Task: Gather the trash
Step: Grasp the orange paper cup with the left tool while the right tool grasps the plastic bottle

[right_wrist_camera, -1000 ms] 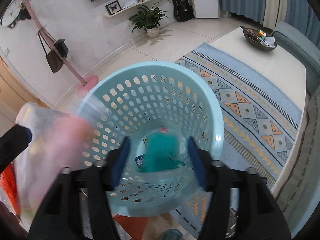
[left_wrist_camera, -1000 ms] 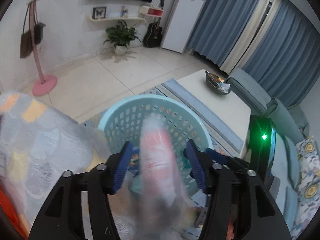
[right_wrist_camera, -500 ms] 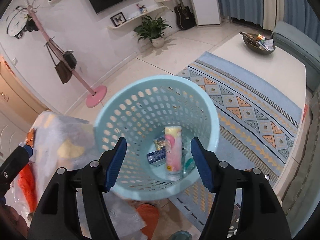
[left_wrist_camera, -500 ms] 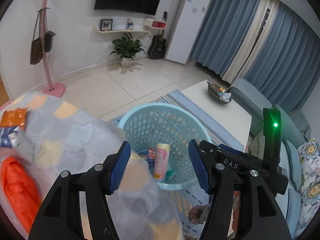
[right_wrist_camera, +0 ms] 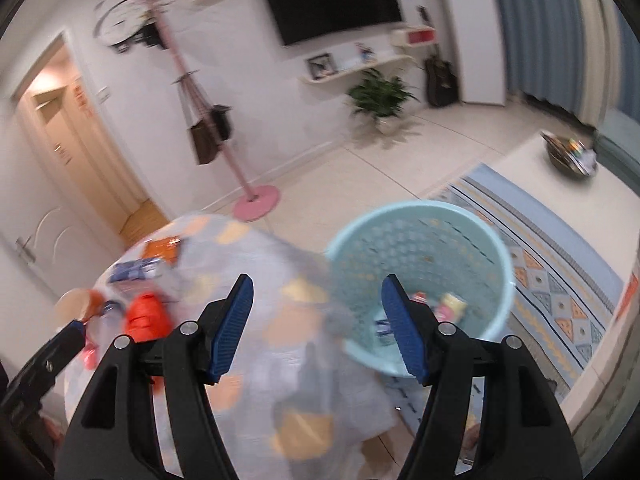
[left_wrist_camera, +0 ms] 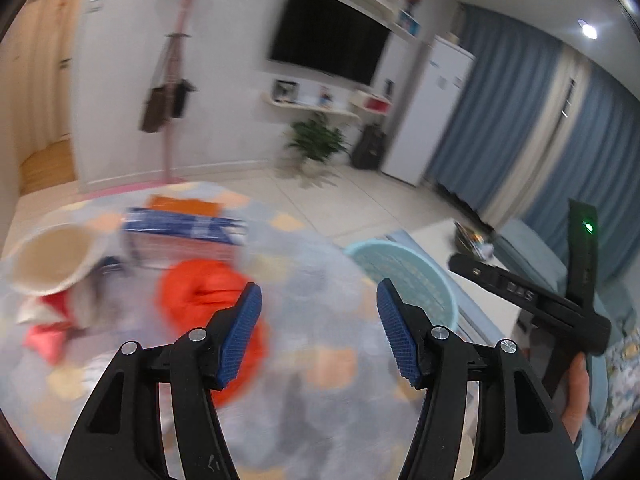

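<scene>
A light blue perforated basket [right_wrist_camera: 424,240] stands on the floor beside a round table with a patterned cloth [right_wrist_camera: 256,280]; it also shows in the left wrist view [left_wrist_camera: 404,268]. Pink and blue trash [right_wrist_camera: 448,304] lies in its bottom. My left gripper [left_wrist_camera: 318,332] is open and empty above the cloth [left_wrist_camera: 312,320]. My right gripper [right_wrist_camera: 316,320] is open and empty over the table edge beside the basket. On the table lie an orange crumpled bag [left_wrist_camera: 200,292], a paper cup [left_wrist_camera: 48,260] and blue and orange packets [left_wrist_camera: 180,224].
A pink coat stand [right_wrist_camera: 252,196] with bags is behind the table. A white coffee table [right_wrist_camera: 560,184] with a dark bowl [right_wrist_camera: 568,156] sits on a patterned rug [right_wrist_camera: 560,280]. A plant [right_wrist_camera: 380,96], TV and blue curtains are at the back.
The pink bottle left my left gripper and fell into the basket. Both grippers have since lifted and swung left from the basket towards the table top.
</scene>
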